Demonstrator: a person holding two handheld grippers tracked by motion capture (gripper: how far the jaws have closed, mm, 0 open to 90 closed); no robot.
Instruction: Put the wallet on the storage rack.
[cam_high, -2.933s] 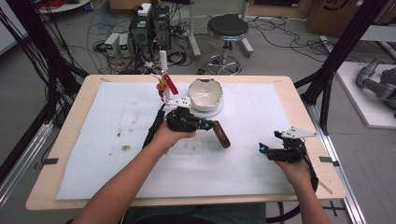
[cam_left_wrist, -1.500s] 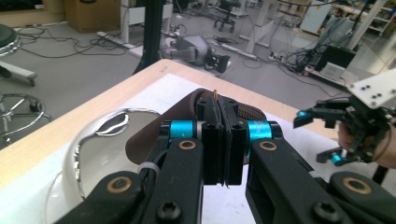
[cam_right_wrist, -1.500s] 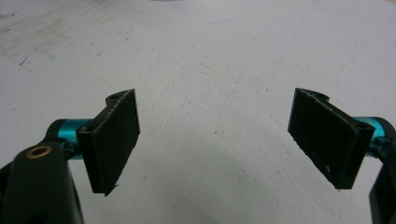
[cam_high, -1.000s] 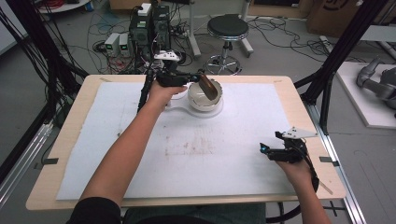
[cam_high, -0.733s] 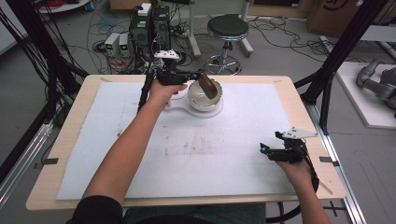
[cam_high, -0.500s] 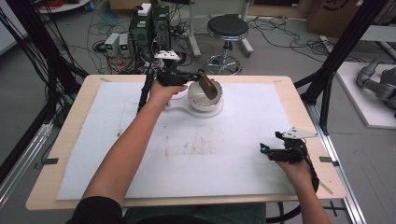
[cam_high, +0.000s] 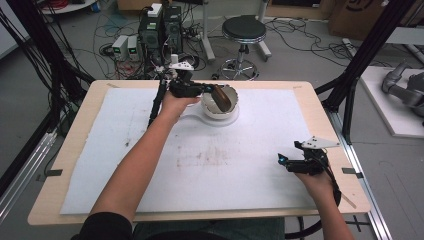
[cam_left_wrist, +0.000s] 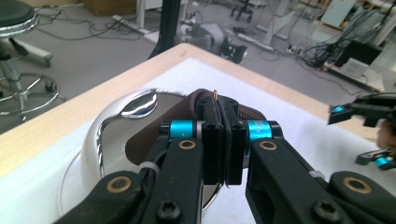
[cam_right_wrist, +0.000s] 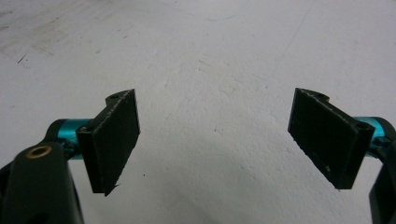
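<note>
Brown and flat, a leathery strip (cam_high: 220, 98) is pinched tight in the left gripper (cam_high: 206, 89), over the round white bowl (cam_high: 226, 107) at twelve o'clock, arm stretched far out. At four o'clock, the right gripper (cam_high: 286, 162) rests low, jaws spread wide apart.

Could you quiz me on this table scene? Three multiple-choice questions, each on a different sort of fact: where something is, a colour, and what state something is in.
1. Where is the brown object that the left gripper holds?
A. Over the white bowl
B. On the floor
C. Beside the right gripper

2. What colour is the mat on the table?
A. Red
B. White
C. Black

3. How do the right gripper's jaws stand?
A. Closed on a cup
B. Closed on nothing
C. Wide open

Answers: 1 A, the high view shows it at the bowl's rim. 2 B, the mat is plainly white. 3 C, the right gripper view shows bare mat between them.
</note>
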